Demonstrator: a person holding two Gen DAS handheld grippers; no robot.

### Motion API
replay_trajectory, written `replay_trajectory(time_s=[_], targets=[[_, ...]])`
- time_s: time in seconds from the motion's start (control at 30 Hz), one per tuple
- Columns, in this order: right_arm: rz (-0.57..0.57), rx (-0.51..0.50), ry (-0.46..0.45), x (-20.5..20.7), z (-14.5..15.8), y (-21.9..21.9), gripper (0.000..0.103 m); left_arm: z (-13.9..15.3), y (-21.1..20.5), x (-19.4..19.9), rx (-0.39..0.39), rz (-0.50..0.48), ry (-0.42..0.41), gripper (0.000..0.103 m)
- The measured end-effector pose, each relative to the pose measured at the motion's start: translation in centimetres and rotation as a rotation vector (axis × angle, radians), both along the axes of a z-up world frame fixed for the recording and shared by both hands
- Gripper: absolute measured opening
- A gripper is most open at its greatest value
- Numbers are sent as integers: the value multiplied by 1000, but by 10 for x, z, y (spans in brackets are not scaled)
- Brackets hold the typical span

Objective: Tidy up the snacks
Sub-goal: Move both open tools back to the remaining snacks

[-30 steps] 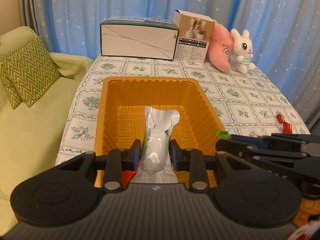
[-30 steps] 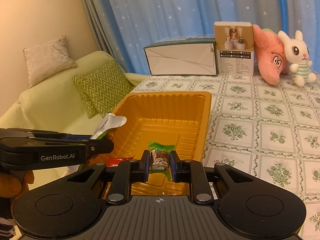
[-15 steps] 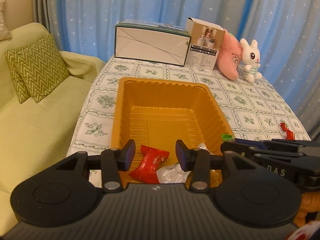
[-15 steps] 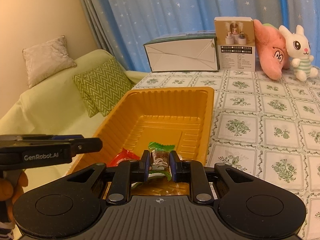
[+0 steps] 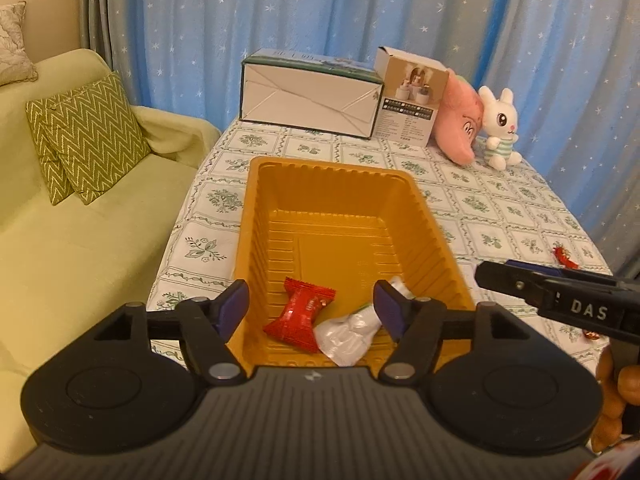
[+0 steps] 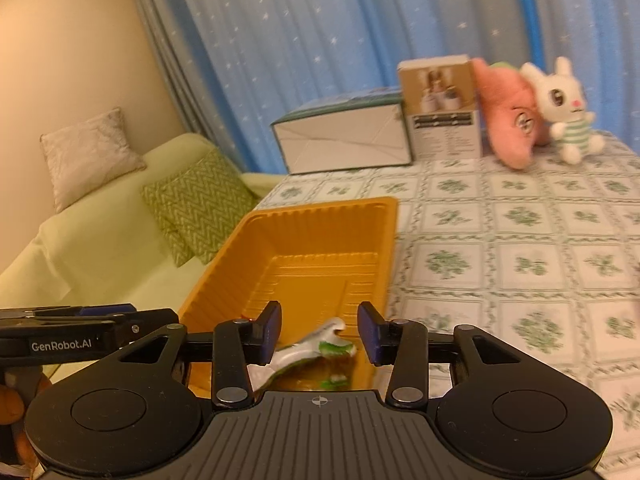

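"GenRobot.AI" read along the left gripper (image 5: 311, 307) and "DAS" on the right gripper (image 6: 319, 332), both spread wide and holding nothing above an orange tray (image 5: 428, 216). A red snack (image 5: 301, 313), a white packet (image 5: 347, 334) and a green-wrapped snack (image 6: 335, 349) lay inside, on a floral tablecloth (image 5: 472, 196) beside a green sofa (image 5: 80, 248) and starry blue curtains (image 5: 320, 12).

The table (image 5: 472, 208) wears a green floral tiled cloth. An orange tray (image 5: 256, 216) sits toward its left edge. Along the far edge: a long white box (image 5: 308, 100), a small carton (image 5: 408, 116), a pink plush (image 5: 458, 124), a white bunny (image 5: 500, 128). A red candy (image 5: 564, 257) lies near the right edge.
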State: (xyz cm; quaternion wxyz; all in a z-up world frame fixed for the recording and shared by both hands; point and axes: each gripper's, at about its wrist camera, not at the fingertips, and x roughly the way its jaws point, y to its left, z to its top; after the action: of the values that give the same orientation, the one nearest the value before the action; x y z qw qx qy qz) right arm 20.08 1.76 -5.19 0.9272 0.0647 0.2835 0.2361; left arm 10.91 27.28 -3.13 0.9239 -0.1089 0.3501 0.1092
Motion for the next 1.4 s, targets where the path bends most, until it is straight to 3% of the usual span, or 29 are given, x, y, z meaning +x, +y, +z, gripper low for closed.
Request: replay_trajectory(time_s=[0.27, 0.43, 0.63, 1.0, 1.4], targets=[[-91, -50, -31, -50, 16, -40, 53, 22, -42, -13, 6, -49, -41, 74], [-186, -74, -8, -80, 17, -76, 54, 32, -76, -20, -10, -102, -74, 82], [-312, -46, 18, -110, 12, -130, 55, 33, -128, -17, -20, -187, -79, 83], [-538, -31, 50, -138, 0, -233, 55, 10, -222, 14, -33, -353, -38, 84], [-639, -26, 76, -123, -17, -303, 55, -35, -307, 75, -8, -509, 17, 77]])
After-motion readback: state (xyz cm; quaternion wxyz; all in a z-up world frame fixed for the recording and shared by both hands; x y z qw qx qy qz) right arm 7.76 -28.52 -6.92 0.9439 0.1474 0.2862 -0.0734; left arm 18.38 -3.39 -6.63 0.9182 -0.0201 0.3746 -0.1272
